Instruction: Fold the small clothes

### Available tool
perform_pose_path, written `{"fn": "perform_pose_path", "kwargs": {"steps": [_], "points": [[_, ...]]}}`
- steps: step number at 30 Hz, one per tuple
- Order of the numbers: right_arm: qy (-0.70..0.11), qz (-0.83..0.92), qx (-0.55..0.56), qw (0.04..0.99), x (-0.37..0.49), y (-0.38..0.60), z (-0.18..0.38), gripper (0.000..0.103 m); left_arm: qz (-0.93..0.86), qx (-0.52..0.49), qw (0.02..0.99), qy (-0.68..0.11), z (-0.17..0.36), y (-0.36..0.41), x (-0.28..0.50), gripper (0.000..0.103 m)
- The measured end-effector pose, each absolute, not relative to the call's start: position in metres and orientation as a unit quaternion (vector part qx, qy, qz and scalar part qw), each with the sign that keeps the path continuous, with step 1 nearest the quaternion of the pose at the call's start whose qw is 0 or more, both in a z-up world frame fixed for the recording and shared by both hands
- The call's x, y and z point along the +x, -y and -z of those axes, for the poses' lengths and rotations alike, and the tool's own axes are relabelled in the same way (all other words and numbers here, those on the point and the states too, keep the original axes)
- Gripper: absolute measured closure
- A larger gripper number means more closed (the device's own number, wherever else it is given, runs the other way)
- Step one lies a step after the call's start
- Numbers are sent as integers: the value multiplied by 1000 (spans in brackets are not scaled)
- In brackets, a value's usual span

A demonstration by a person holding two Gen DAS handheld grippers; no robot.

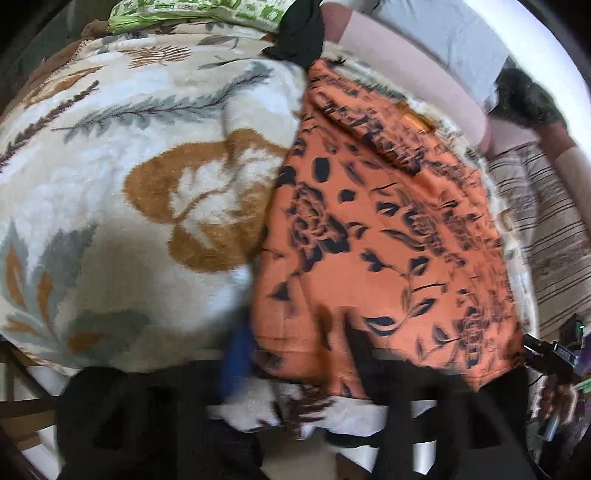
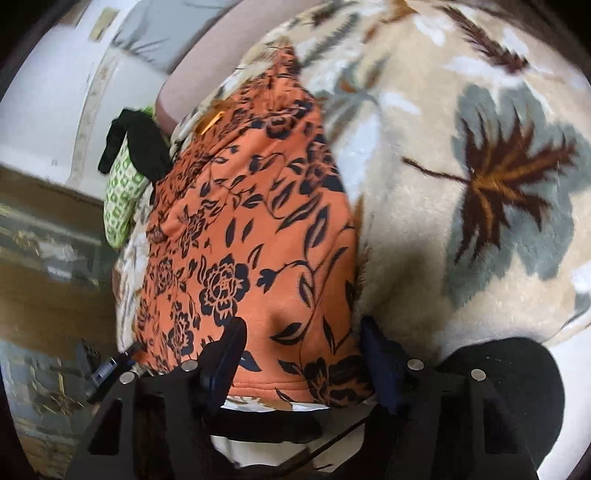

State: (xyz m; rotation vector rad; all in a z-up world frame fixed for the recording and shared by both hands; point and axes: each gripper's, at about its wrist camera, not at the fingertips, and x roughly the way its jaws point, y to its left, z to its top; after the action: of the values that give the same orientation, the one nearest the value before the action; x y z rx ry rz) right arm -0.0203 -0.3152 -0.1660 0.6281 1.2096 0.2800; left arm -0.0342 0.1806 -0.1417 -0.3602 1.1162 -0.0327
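The orange floral garment (image 2: 255, 236) lies flat on the blanket (image 2: 461, 184). The right gripper (image 2: 299, 350) has its fingers apart, straddling the hem at 6 o'clock. The left gripper (image 1: 295, 350) looks nearly together over the hem's 7 o'clock corner, too blurred to confirm a grip. I'd pinch both corners evenly before lifting.

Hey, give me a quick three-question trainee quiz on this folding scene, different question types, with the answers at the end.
1. True or false: the orange garment lies on a floral blanket.
2. What sits at the garment's far end? A) black cloth B) a shoe C) a book
3. Fill in: the right gripper straddles the garment's near hem with its jaws ___.

Key: 1 true; 2 A; 3 open.
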Motion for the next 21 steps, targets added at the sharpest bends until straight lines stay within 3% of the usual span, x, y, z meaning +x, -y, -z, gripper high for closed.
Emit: {"fn": "perform_pose_path", "kwargs": {"steps": [2, 3, 8, 10, 14, 18, 19, 20, 21], "points": [[-577, -101, 282, 760, -16, 316, 178, 76, 16, -174, 834, -523, 137, -182, -36, 91], [-580, -91, 284, 758, -17, 320, 181, 85, 17, -172, 840, -514, 130, -182, -39, 92], [-551, -93, 276, 782, -33, 320, 142, 98, 30, -174, 882, -436, 64, -175, -65, 93], [-520, -101, 281, 800, -40, 325, 117, 98, 27, -158, 891, -424, 56, -174, -66, 93], [-547, -102, 308, 771, -28, 333, 146, 94, 2, -181, 853, -489, 111, -186, -42, 93], [-556, -118, 292, 769, -25, 318, 159, 90, -6, -187, 844, -503, 132, -186, -42, 88], [-556, -118, 292, 769, -23, 317, 160, 78, -6, -188, 843, -503, 133, -186, -42, 84], [-559, -116, 293, 767, -22, 317, 163, 57, -3, -190, 842, -505, 135, -186, -40, 75], [-561, -109, 295, 766, -20, 318, 168, 43, -1, -191, 842, -505, 136, -187, -41, 72]]}}
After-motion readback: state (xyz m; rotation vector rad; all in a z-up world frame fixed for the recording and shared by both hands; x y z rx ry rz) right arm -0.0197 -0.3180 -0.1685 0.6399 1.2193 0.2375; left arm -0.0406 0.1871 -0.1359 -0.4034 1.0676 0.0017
